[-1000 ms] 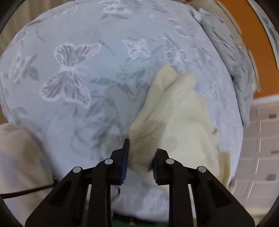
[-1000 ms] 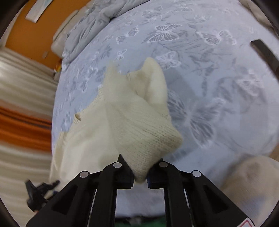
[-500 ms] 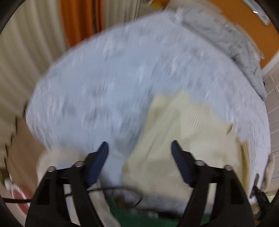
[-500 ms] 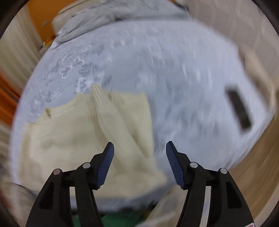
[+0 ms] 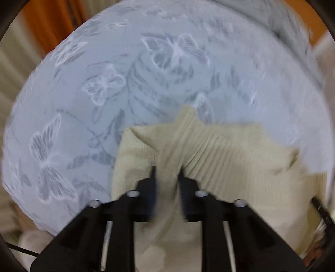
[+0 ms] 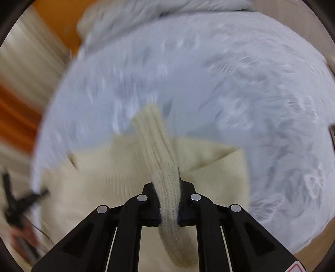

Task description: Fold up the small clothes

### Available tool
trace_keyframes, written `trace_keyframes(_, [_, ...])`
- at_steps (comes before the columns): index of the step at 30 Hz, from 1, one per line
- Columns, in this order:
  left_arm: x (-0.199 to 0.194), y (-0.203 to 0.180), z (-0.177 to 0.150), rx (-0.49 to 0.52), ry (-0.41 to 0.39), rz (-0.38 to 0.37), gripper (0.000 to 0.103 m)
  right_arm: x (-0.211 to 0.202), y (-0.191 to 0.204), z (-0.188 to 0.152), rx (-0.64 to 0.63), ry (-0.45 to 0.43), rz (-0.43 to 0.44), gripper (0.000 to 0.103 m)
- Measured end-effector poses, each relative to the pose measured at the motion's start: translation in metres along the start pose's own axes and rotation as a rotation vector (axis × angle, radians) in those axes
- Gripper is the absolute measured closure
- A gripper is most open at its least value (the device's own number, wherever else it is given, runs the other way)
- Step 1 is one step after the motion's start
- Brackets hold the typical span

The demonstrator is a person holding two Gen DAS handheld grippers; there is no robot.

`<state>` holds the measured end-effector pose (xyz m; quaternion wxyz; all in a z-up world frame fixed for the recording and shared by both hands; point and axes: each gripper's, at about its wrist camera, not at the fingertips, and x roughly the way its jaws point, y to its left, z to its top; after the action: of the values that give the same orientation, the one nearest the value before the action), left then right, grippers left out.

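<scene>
A cream knitted sweater [image 5: 226,159] lies on a pale blue bedspread with butterfly print [image 5: 104,87]. My left gripper [image 5: 167,177] is shut on a fold of the sweater near its lower edge. In the right wrist view the sweater [image 6: 104,177] lies flat, and my right gripper [image 6: 169,200] is shut on a ribbed sleeve [image 6: 155,142] that runs forward from the jaws over the sweater body. Both views are motion-blurred.
A grey crumpled blanket [image 5: 293,27] lies at the far edge of the bed, also in the right wrist view [image 6: 150,16]. Orange wall and curtains [image 6: 18,117] stand beyond the bed. The other gripper shows at the left edge [image 6: 16,205].
Both grippers let go of the sweater and opened half a second ago. Now both have closed again on the sweater, the right one on the sleeve.
</scene>
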<state>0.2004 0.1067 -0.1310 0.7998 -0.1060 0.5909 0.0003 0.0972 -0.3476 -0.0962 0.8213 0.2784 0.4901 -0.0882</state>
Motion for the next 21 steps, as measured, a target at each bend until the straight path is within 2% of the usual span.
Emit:
trace_keyframes(1, [-0.008,0.003,0.0,-0.001,-0.017,-0.006,0.091,0.0,-0.013,0.0,0.043,0.005,0.027,0.094])
trace_keyframes(2, [-0.012,0.002,-0.001,0.006,-0.029,-0.001,0.091,0.013,-0.024,-0.001,0.056,0.042,0.01,0.093])
trace_keyframes(4, [-0.002,0.003,-0.001,0.017,-0.011,0.027,0.09,0.056,-0.036,-0.011,0.007,0.174,-0.132,0.087])
trace_keyframes(5, [0.01,0.001,-0.002,0.028,0.021,0.041,0.088,0.066,-0.039,-0.014,-0.011,0.192,-0.147,0.086])
trace_keyframes(6, [0.022,-0.001,-0.002,0.045,0.044,0.067,0.087,0.06,-0.037,-0.013,-0.007,0.153,-0.143,0.085])
trace_keyframes(8, [0.023,-0.013,-0.004,0.109,0.001,0.129,0.085,0.023,-0.022,-0.005,0.001,0.042,-0.164,0.074])
trace_keyframes(10, [0.01,-0.02,-0.006,0.147,-0.029,0.147,0.079,-0.013,0.002,-0.005,-0.064,-0.078,-0.157,0.068])
trace_keyframes(12, [-0.01,-0.021,-0.01,0.15,-0.071,0.131,0.077,-0.02,0.024,-0.006,-0.132,-0.077,-0.082,0.067])
trace_keyframes(13, [-0.025,-0.021,-0.015,0.15,-0.107,0.111,0.072,-0.019,0.047,-0.015,-0.185,-0.037,-0.004,0.068])
trace_keyframes(15, [-0.041,-0.026,-0.025,0.15,-0.14,0.081,0.067,-0.002,0.085,-0.035,-0.268,0.042,0.085,0.077])
trace_keyframes(17, [-0.041,-0.039,-0.042,0.179,-0.126,0.049,0.065,0.022,0.114,-0.053,-0.329,0.104,0.131,0.079])
trace_keyframes(19, [-0.026,-0.05,-0.058,0.216,-0.076,0.047,0.065,0.068,0.138,-0.078,-0.398,0.224,0.114,0.079])
trace_keyframes(20, [-0.016,-0.051,-0.063,0.233,-0.041,0.066,0.065,0.091,0.142,-0.089,-0.424,0.279,0.073,0.079])
trace_keyframes(21, [-0.002,-0.054,-0.071,0.251,-0.006,0.092,0.065,0.095,0.148,-0.094,-0.456,0.236,0.05,0.078])
